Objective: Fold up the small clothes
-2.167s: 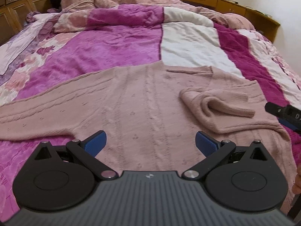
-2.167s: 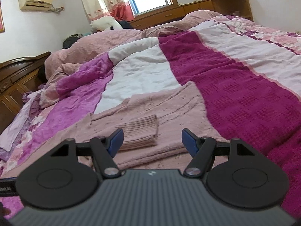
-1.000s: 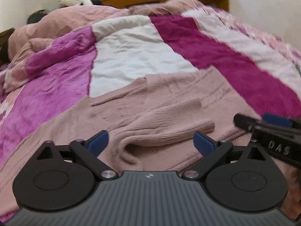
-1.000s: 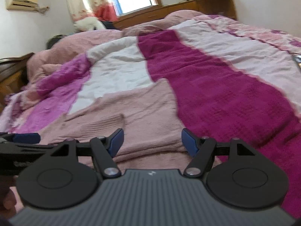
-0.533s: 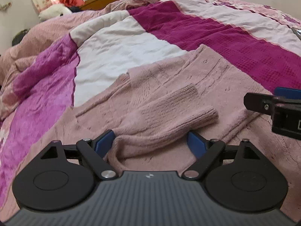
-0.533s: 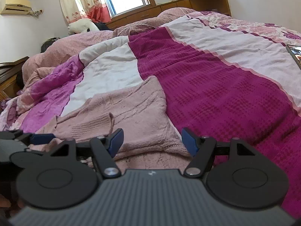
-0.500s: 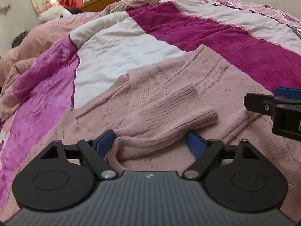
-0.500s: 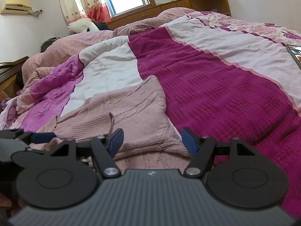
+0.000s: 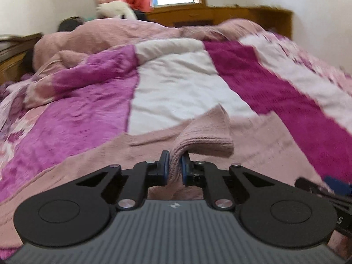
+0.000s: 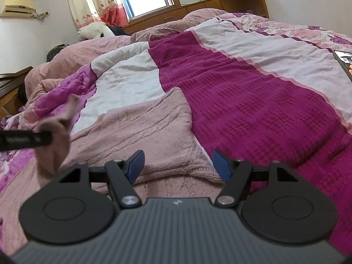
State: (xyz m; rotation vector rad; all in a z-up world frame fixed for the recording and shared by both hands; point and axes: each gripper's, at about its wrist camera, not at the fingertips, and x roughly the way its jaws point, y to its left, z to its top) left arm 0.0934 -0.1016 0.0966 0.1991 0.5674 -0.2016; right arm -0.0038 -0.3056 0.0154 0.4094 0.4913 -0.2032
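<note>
Gripping the sleeve (image 9: 204,136) of the pink sweater (image 9: 264,154), the left gripper (image 9: 175,168) has its blue pads clamped on the knit; half a second ago the same jaws stood wide on either side of the sleeve, which then lay flat on the sweater body. The ribbed cuff end now stands up and droops forward over the fingers, so the sleeve is off the body; the left view is motion-blurred, which fits a lift under way. The sweater itself lies spread on the striped blanket (image 10: 253,110) at the near edge of the bed, body flat, right shoulder corner pointing toward the white stripe. In the right view the raised sleeve (image 10: 55,136) shows as a blur at the left, next to the left gripper's dark finger. The right gripper (image 10: 178,165) hovers with jaws apart over the sweater's near right part, nothing between its pads, placed as it was a second ago. Judgement: the sleeve fold is being redone or carried further across; the grab is made, the lay-down is not yet done. Risk: soft knit may slip or drag the body out of square.
</note>
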